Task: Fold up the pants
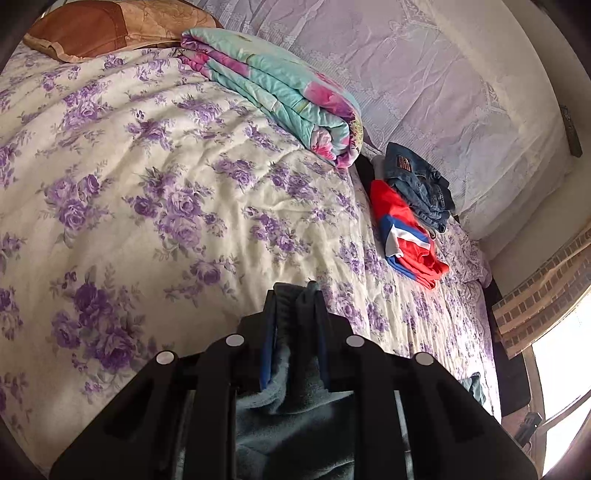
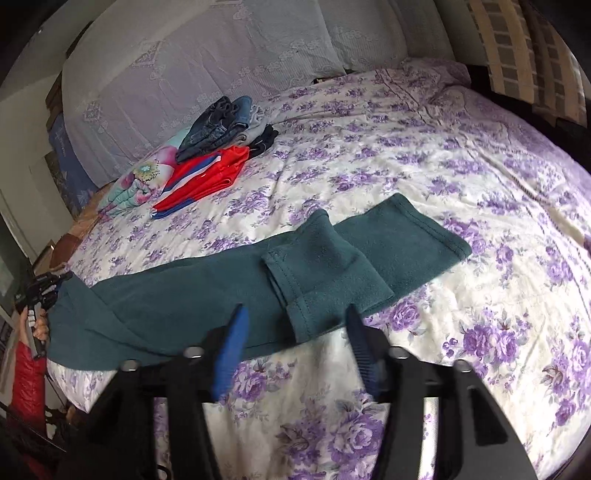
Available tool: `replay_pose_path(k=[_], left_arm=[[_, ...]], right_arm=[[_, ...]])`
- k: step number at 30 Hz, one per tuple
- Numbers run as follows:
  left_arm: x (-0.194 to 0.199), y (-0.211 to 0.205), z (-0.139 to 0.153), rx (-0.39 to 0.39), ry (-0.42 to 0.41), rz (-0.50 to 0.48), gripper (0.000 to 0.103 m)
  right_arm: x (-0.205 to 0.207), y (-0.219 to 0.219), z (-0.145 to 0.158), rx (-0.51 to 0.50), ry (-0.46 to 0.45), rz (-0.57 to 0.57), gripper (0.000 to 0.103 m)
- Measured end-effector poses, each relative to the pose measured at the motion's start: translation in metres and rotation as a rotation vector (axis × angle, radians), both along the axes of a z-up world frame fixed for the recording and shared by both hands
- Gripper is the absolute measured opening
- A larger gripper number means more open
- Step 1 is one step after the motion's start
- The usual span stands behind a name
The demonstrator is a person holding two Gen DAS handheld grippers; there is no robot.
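Note:
Dark teal fleece pants (image 2: 221,284) lie stretched across the floral bed, with the leg ends to the right and one leg end folded back over the other. My right gripper (image 2: 295,314) is open and empty, just in front of the folded leg end. My left gripper (image 1: 295,291) is shut on the other end of the pants (image 1: 291,406), which bunch between its fingers. In the right wrist view the left gripper (image 2: 44,291) shows at the far left, holding that end at the bed's edge.
A purple floral quilt (image 1: 147,184) covers the bed. A folded teal and pink blanket (image 1: 280,92), folded jeans (image 1: 417,181) and a red, white and blue garment (image 1: 406,236) lie near the lace-covered headboard (image 2: 207,66). A brown pillow (image 1: 103,29) sits at the far corner.

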State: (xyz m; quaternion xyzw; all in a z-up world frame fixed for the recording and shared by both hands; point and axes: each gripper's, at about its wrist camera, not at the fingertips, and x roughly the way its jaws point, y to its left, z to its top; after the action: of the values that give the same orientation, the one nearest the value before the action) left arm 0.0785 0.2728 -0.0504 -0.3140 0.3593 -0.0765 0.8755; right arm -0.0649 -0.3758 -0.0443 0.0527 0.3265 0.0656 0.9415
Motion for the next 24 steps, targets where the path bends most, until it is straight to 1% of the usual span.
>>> replay_pose_path(k=[2, 3, 5, 7, 9, 10, 11, 12, 13, 14, 15, 16, 19, 20, 21, 23, 24], left_arm=[[0.001, 0.001, -0.003, -0.009, 0.010, 0.002, 0.018], [0.001, 0.002, -0.004, -0.014, 0.012, 0.002, 0.018], [0.002, 0.002, -0.004, -0.017, 0.012, 0.000, 0.018], [0.002, 0.002, -0.004, -0.016, 0.012, 0.002, 0.018], [0.002, 0.002, -0.005, -0.014, 0.016, 0.002, 0.018], [0.003, 0.002, -0.006, -0.014, 0.020, 0.002, 0.018], [0.004, 0.002, -0.006, -0.016, 0.022, 0.002, 0.018], [0.004, 0.003, -0.007, -0.018, 0.025, 0.002, 0.018], [0.003, 0.002, -0.007, -0.016, 0.024, 0.003, 0.018], [0.003, 0.001, -0.006, -0.009, 0.023, 0.005, 0.018], [0.002, -0.001, -0.004, 0.006, 0.018, 0.005, 0.018], [0.001, -0.003, 0.001, 0.024, 0.006, 0.002, 0.018], [0.000, -0.013, 0.022, 0.071, -0.046, -0.020, 0.018], [0.000, -0.014, 0.030, 0.069, -0.065, -0.024, 0.018], [0.002, -0.014, 0.038, 0.058, -0.080, -0.030, 0.018], [0.009, -0.014, 0.052, 0.041, -0.105, -0.027, 0.018], [0.014, -0.013, 0.058, 0.038, -0.114, -0.021, 0.018]], right_arm=[[-0.006, 0.017, 0.003, -0.135, -0.040, 0.011, 0.069], [-0.005, 0.022, 0.003, -0.178, -0.040, 0.010, 0.069], [0.003, 0.024, -0.001, -0.216, -0.006, 0.022, 0.061], [0.011, 0.024, -0.010, -0.274, 0.017, -0.009, 0.056], [0.020, 0.025, -0.023, -0.376, 0.037, -0.036, 0.040], [0.024, 0.024, -0.029, -0.402, 0.048, -0.034, 0.024], [0.024, 0.022, -0.031, -0.401, 0.040, -0.036, 0.014], [0.023, 0.018, -0.028, -0.374, 0.029, -0.039, 0.012], [0.021, 0.014, -0.023, -0.325, 0.021, -0.038, 0.008], [0.018, 0.007, -0.017, -0.253, 0.013, -0.040, 0.007], [0.017, -0.005, -0.009, -0.158, 0.013, -0.040, 0.007], [0.018, -0.017, -0.004, -0.050, 0.022, -0.029, 0.007], [0.030, -0.061, 0.014, 0.318, 0.033, -0.014, 0.007], [0.036, -0.079, 0.019, 0.452, 0.030, -0.011, 0.007], [0.044, -0.092, 0.025, 0.565, 0.023, -0.015, 0.007], [0.062, -0.117, 0.036, 0.753, -0.001, -0.030, 0.007], [0.075, -0.125, 0.043, 0.809, -0.012, -0.041, 0.007]])
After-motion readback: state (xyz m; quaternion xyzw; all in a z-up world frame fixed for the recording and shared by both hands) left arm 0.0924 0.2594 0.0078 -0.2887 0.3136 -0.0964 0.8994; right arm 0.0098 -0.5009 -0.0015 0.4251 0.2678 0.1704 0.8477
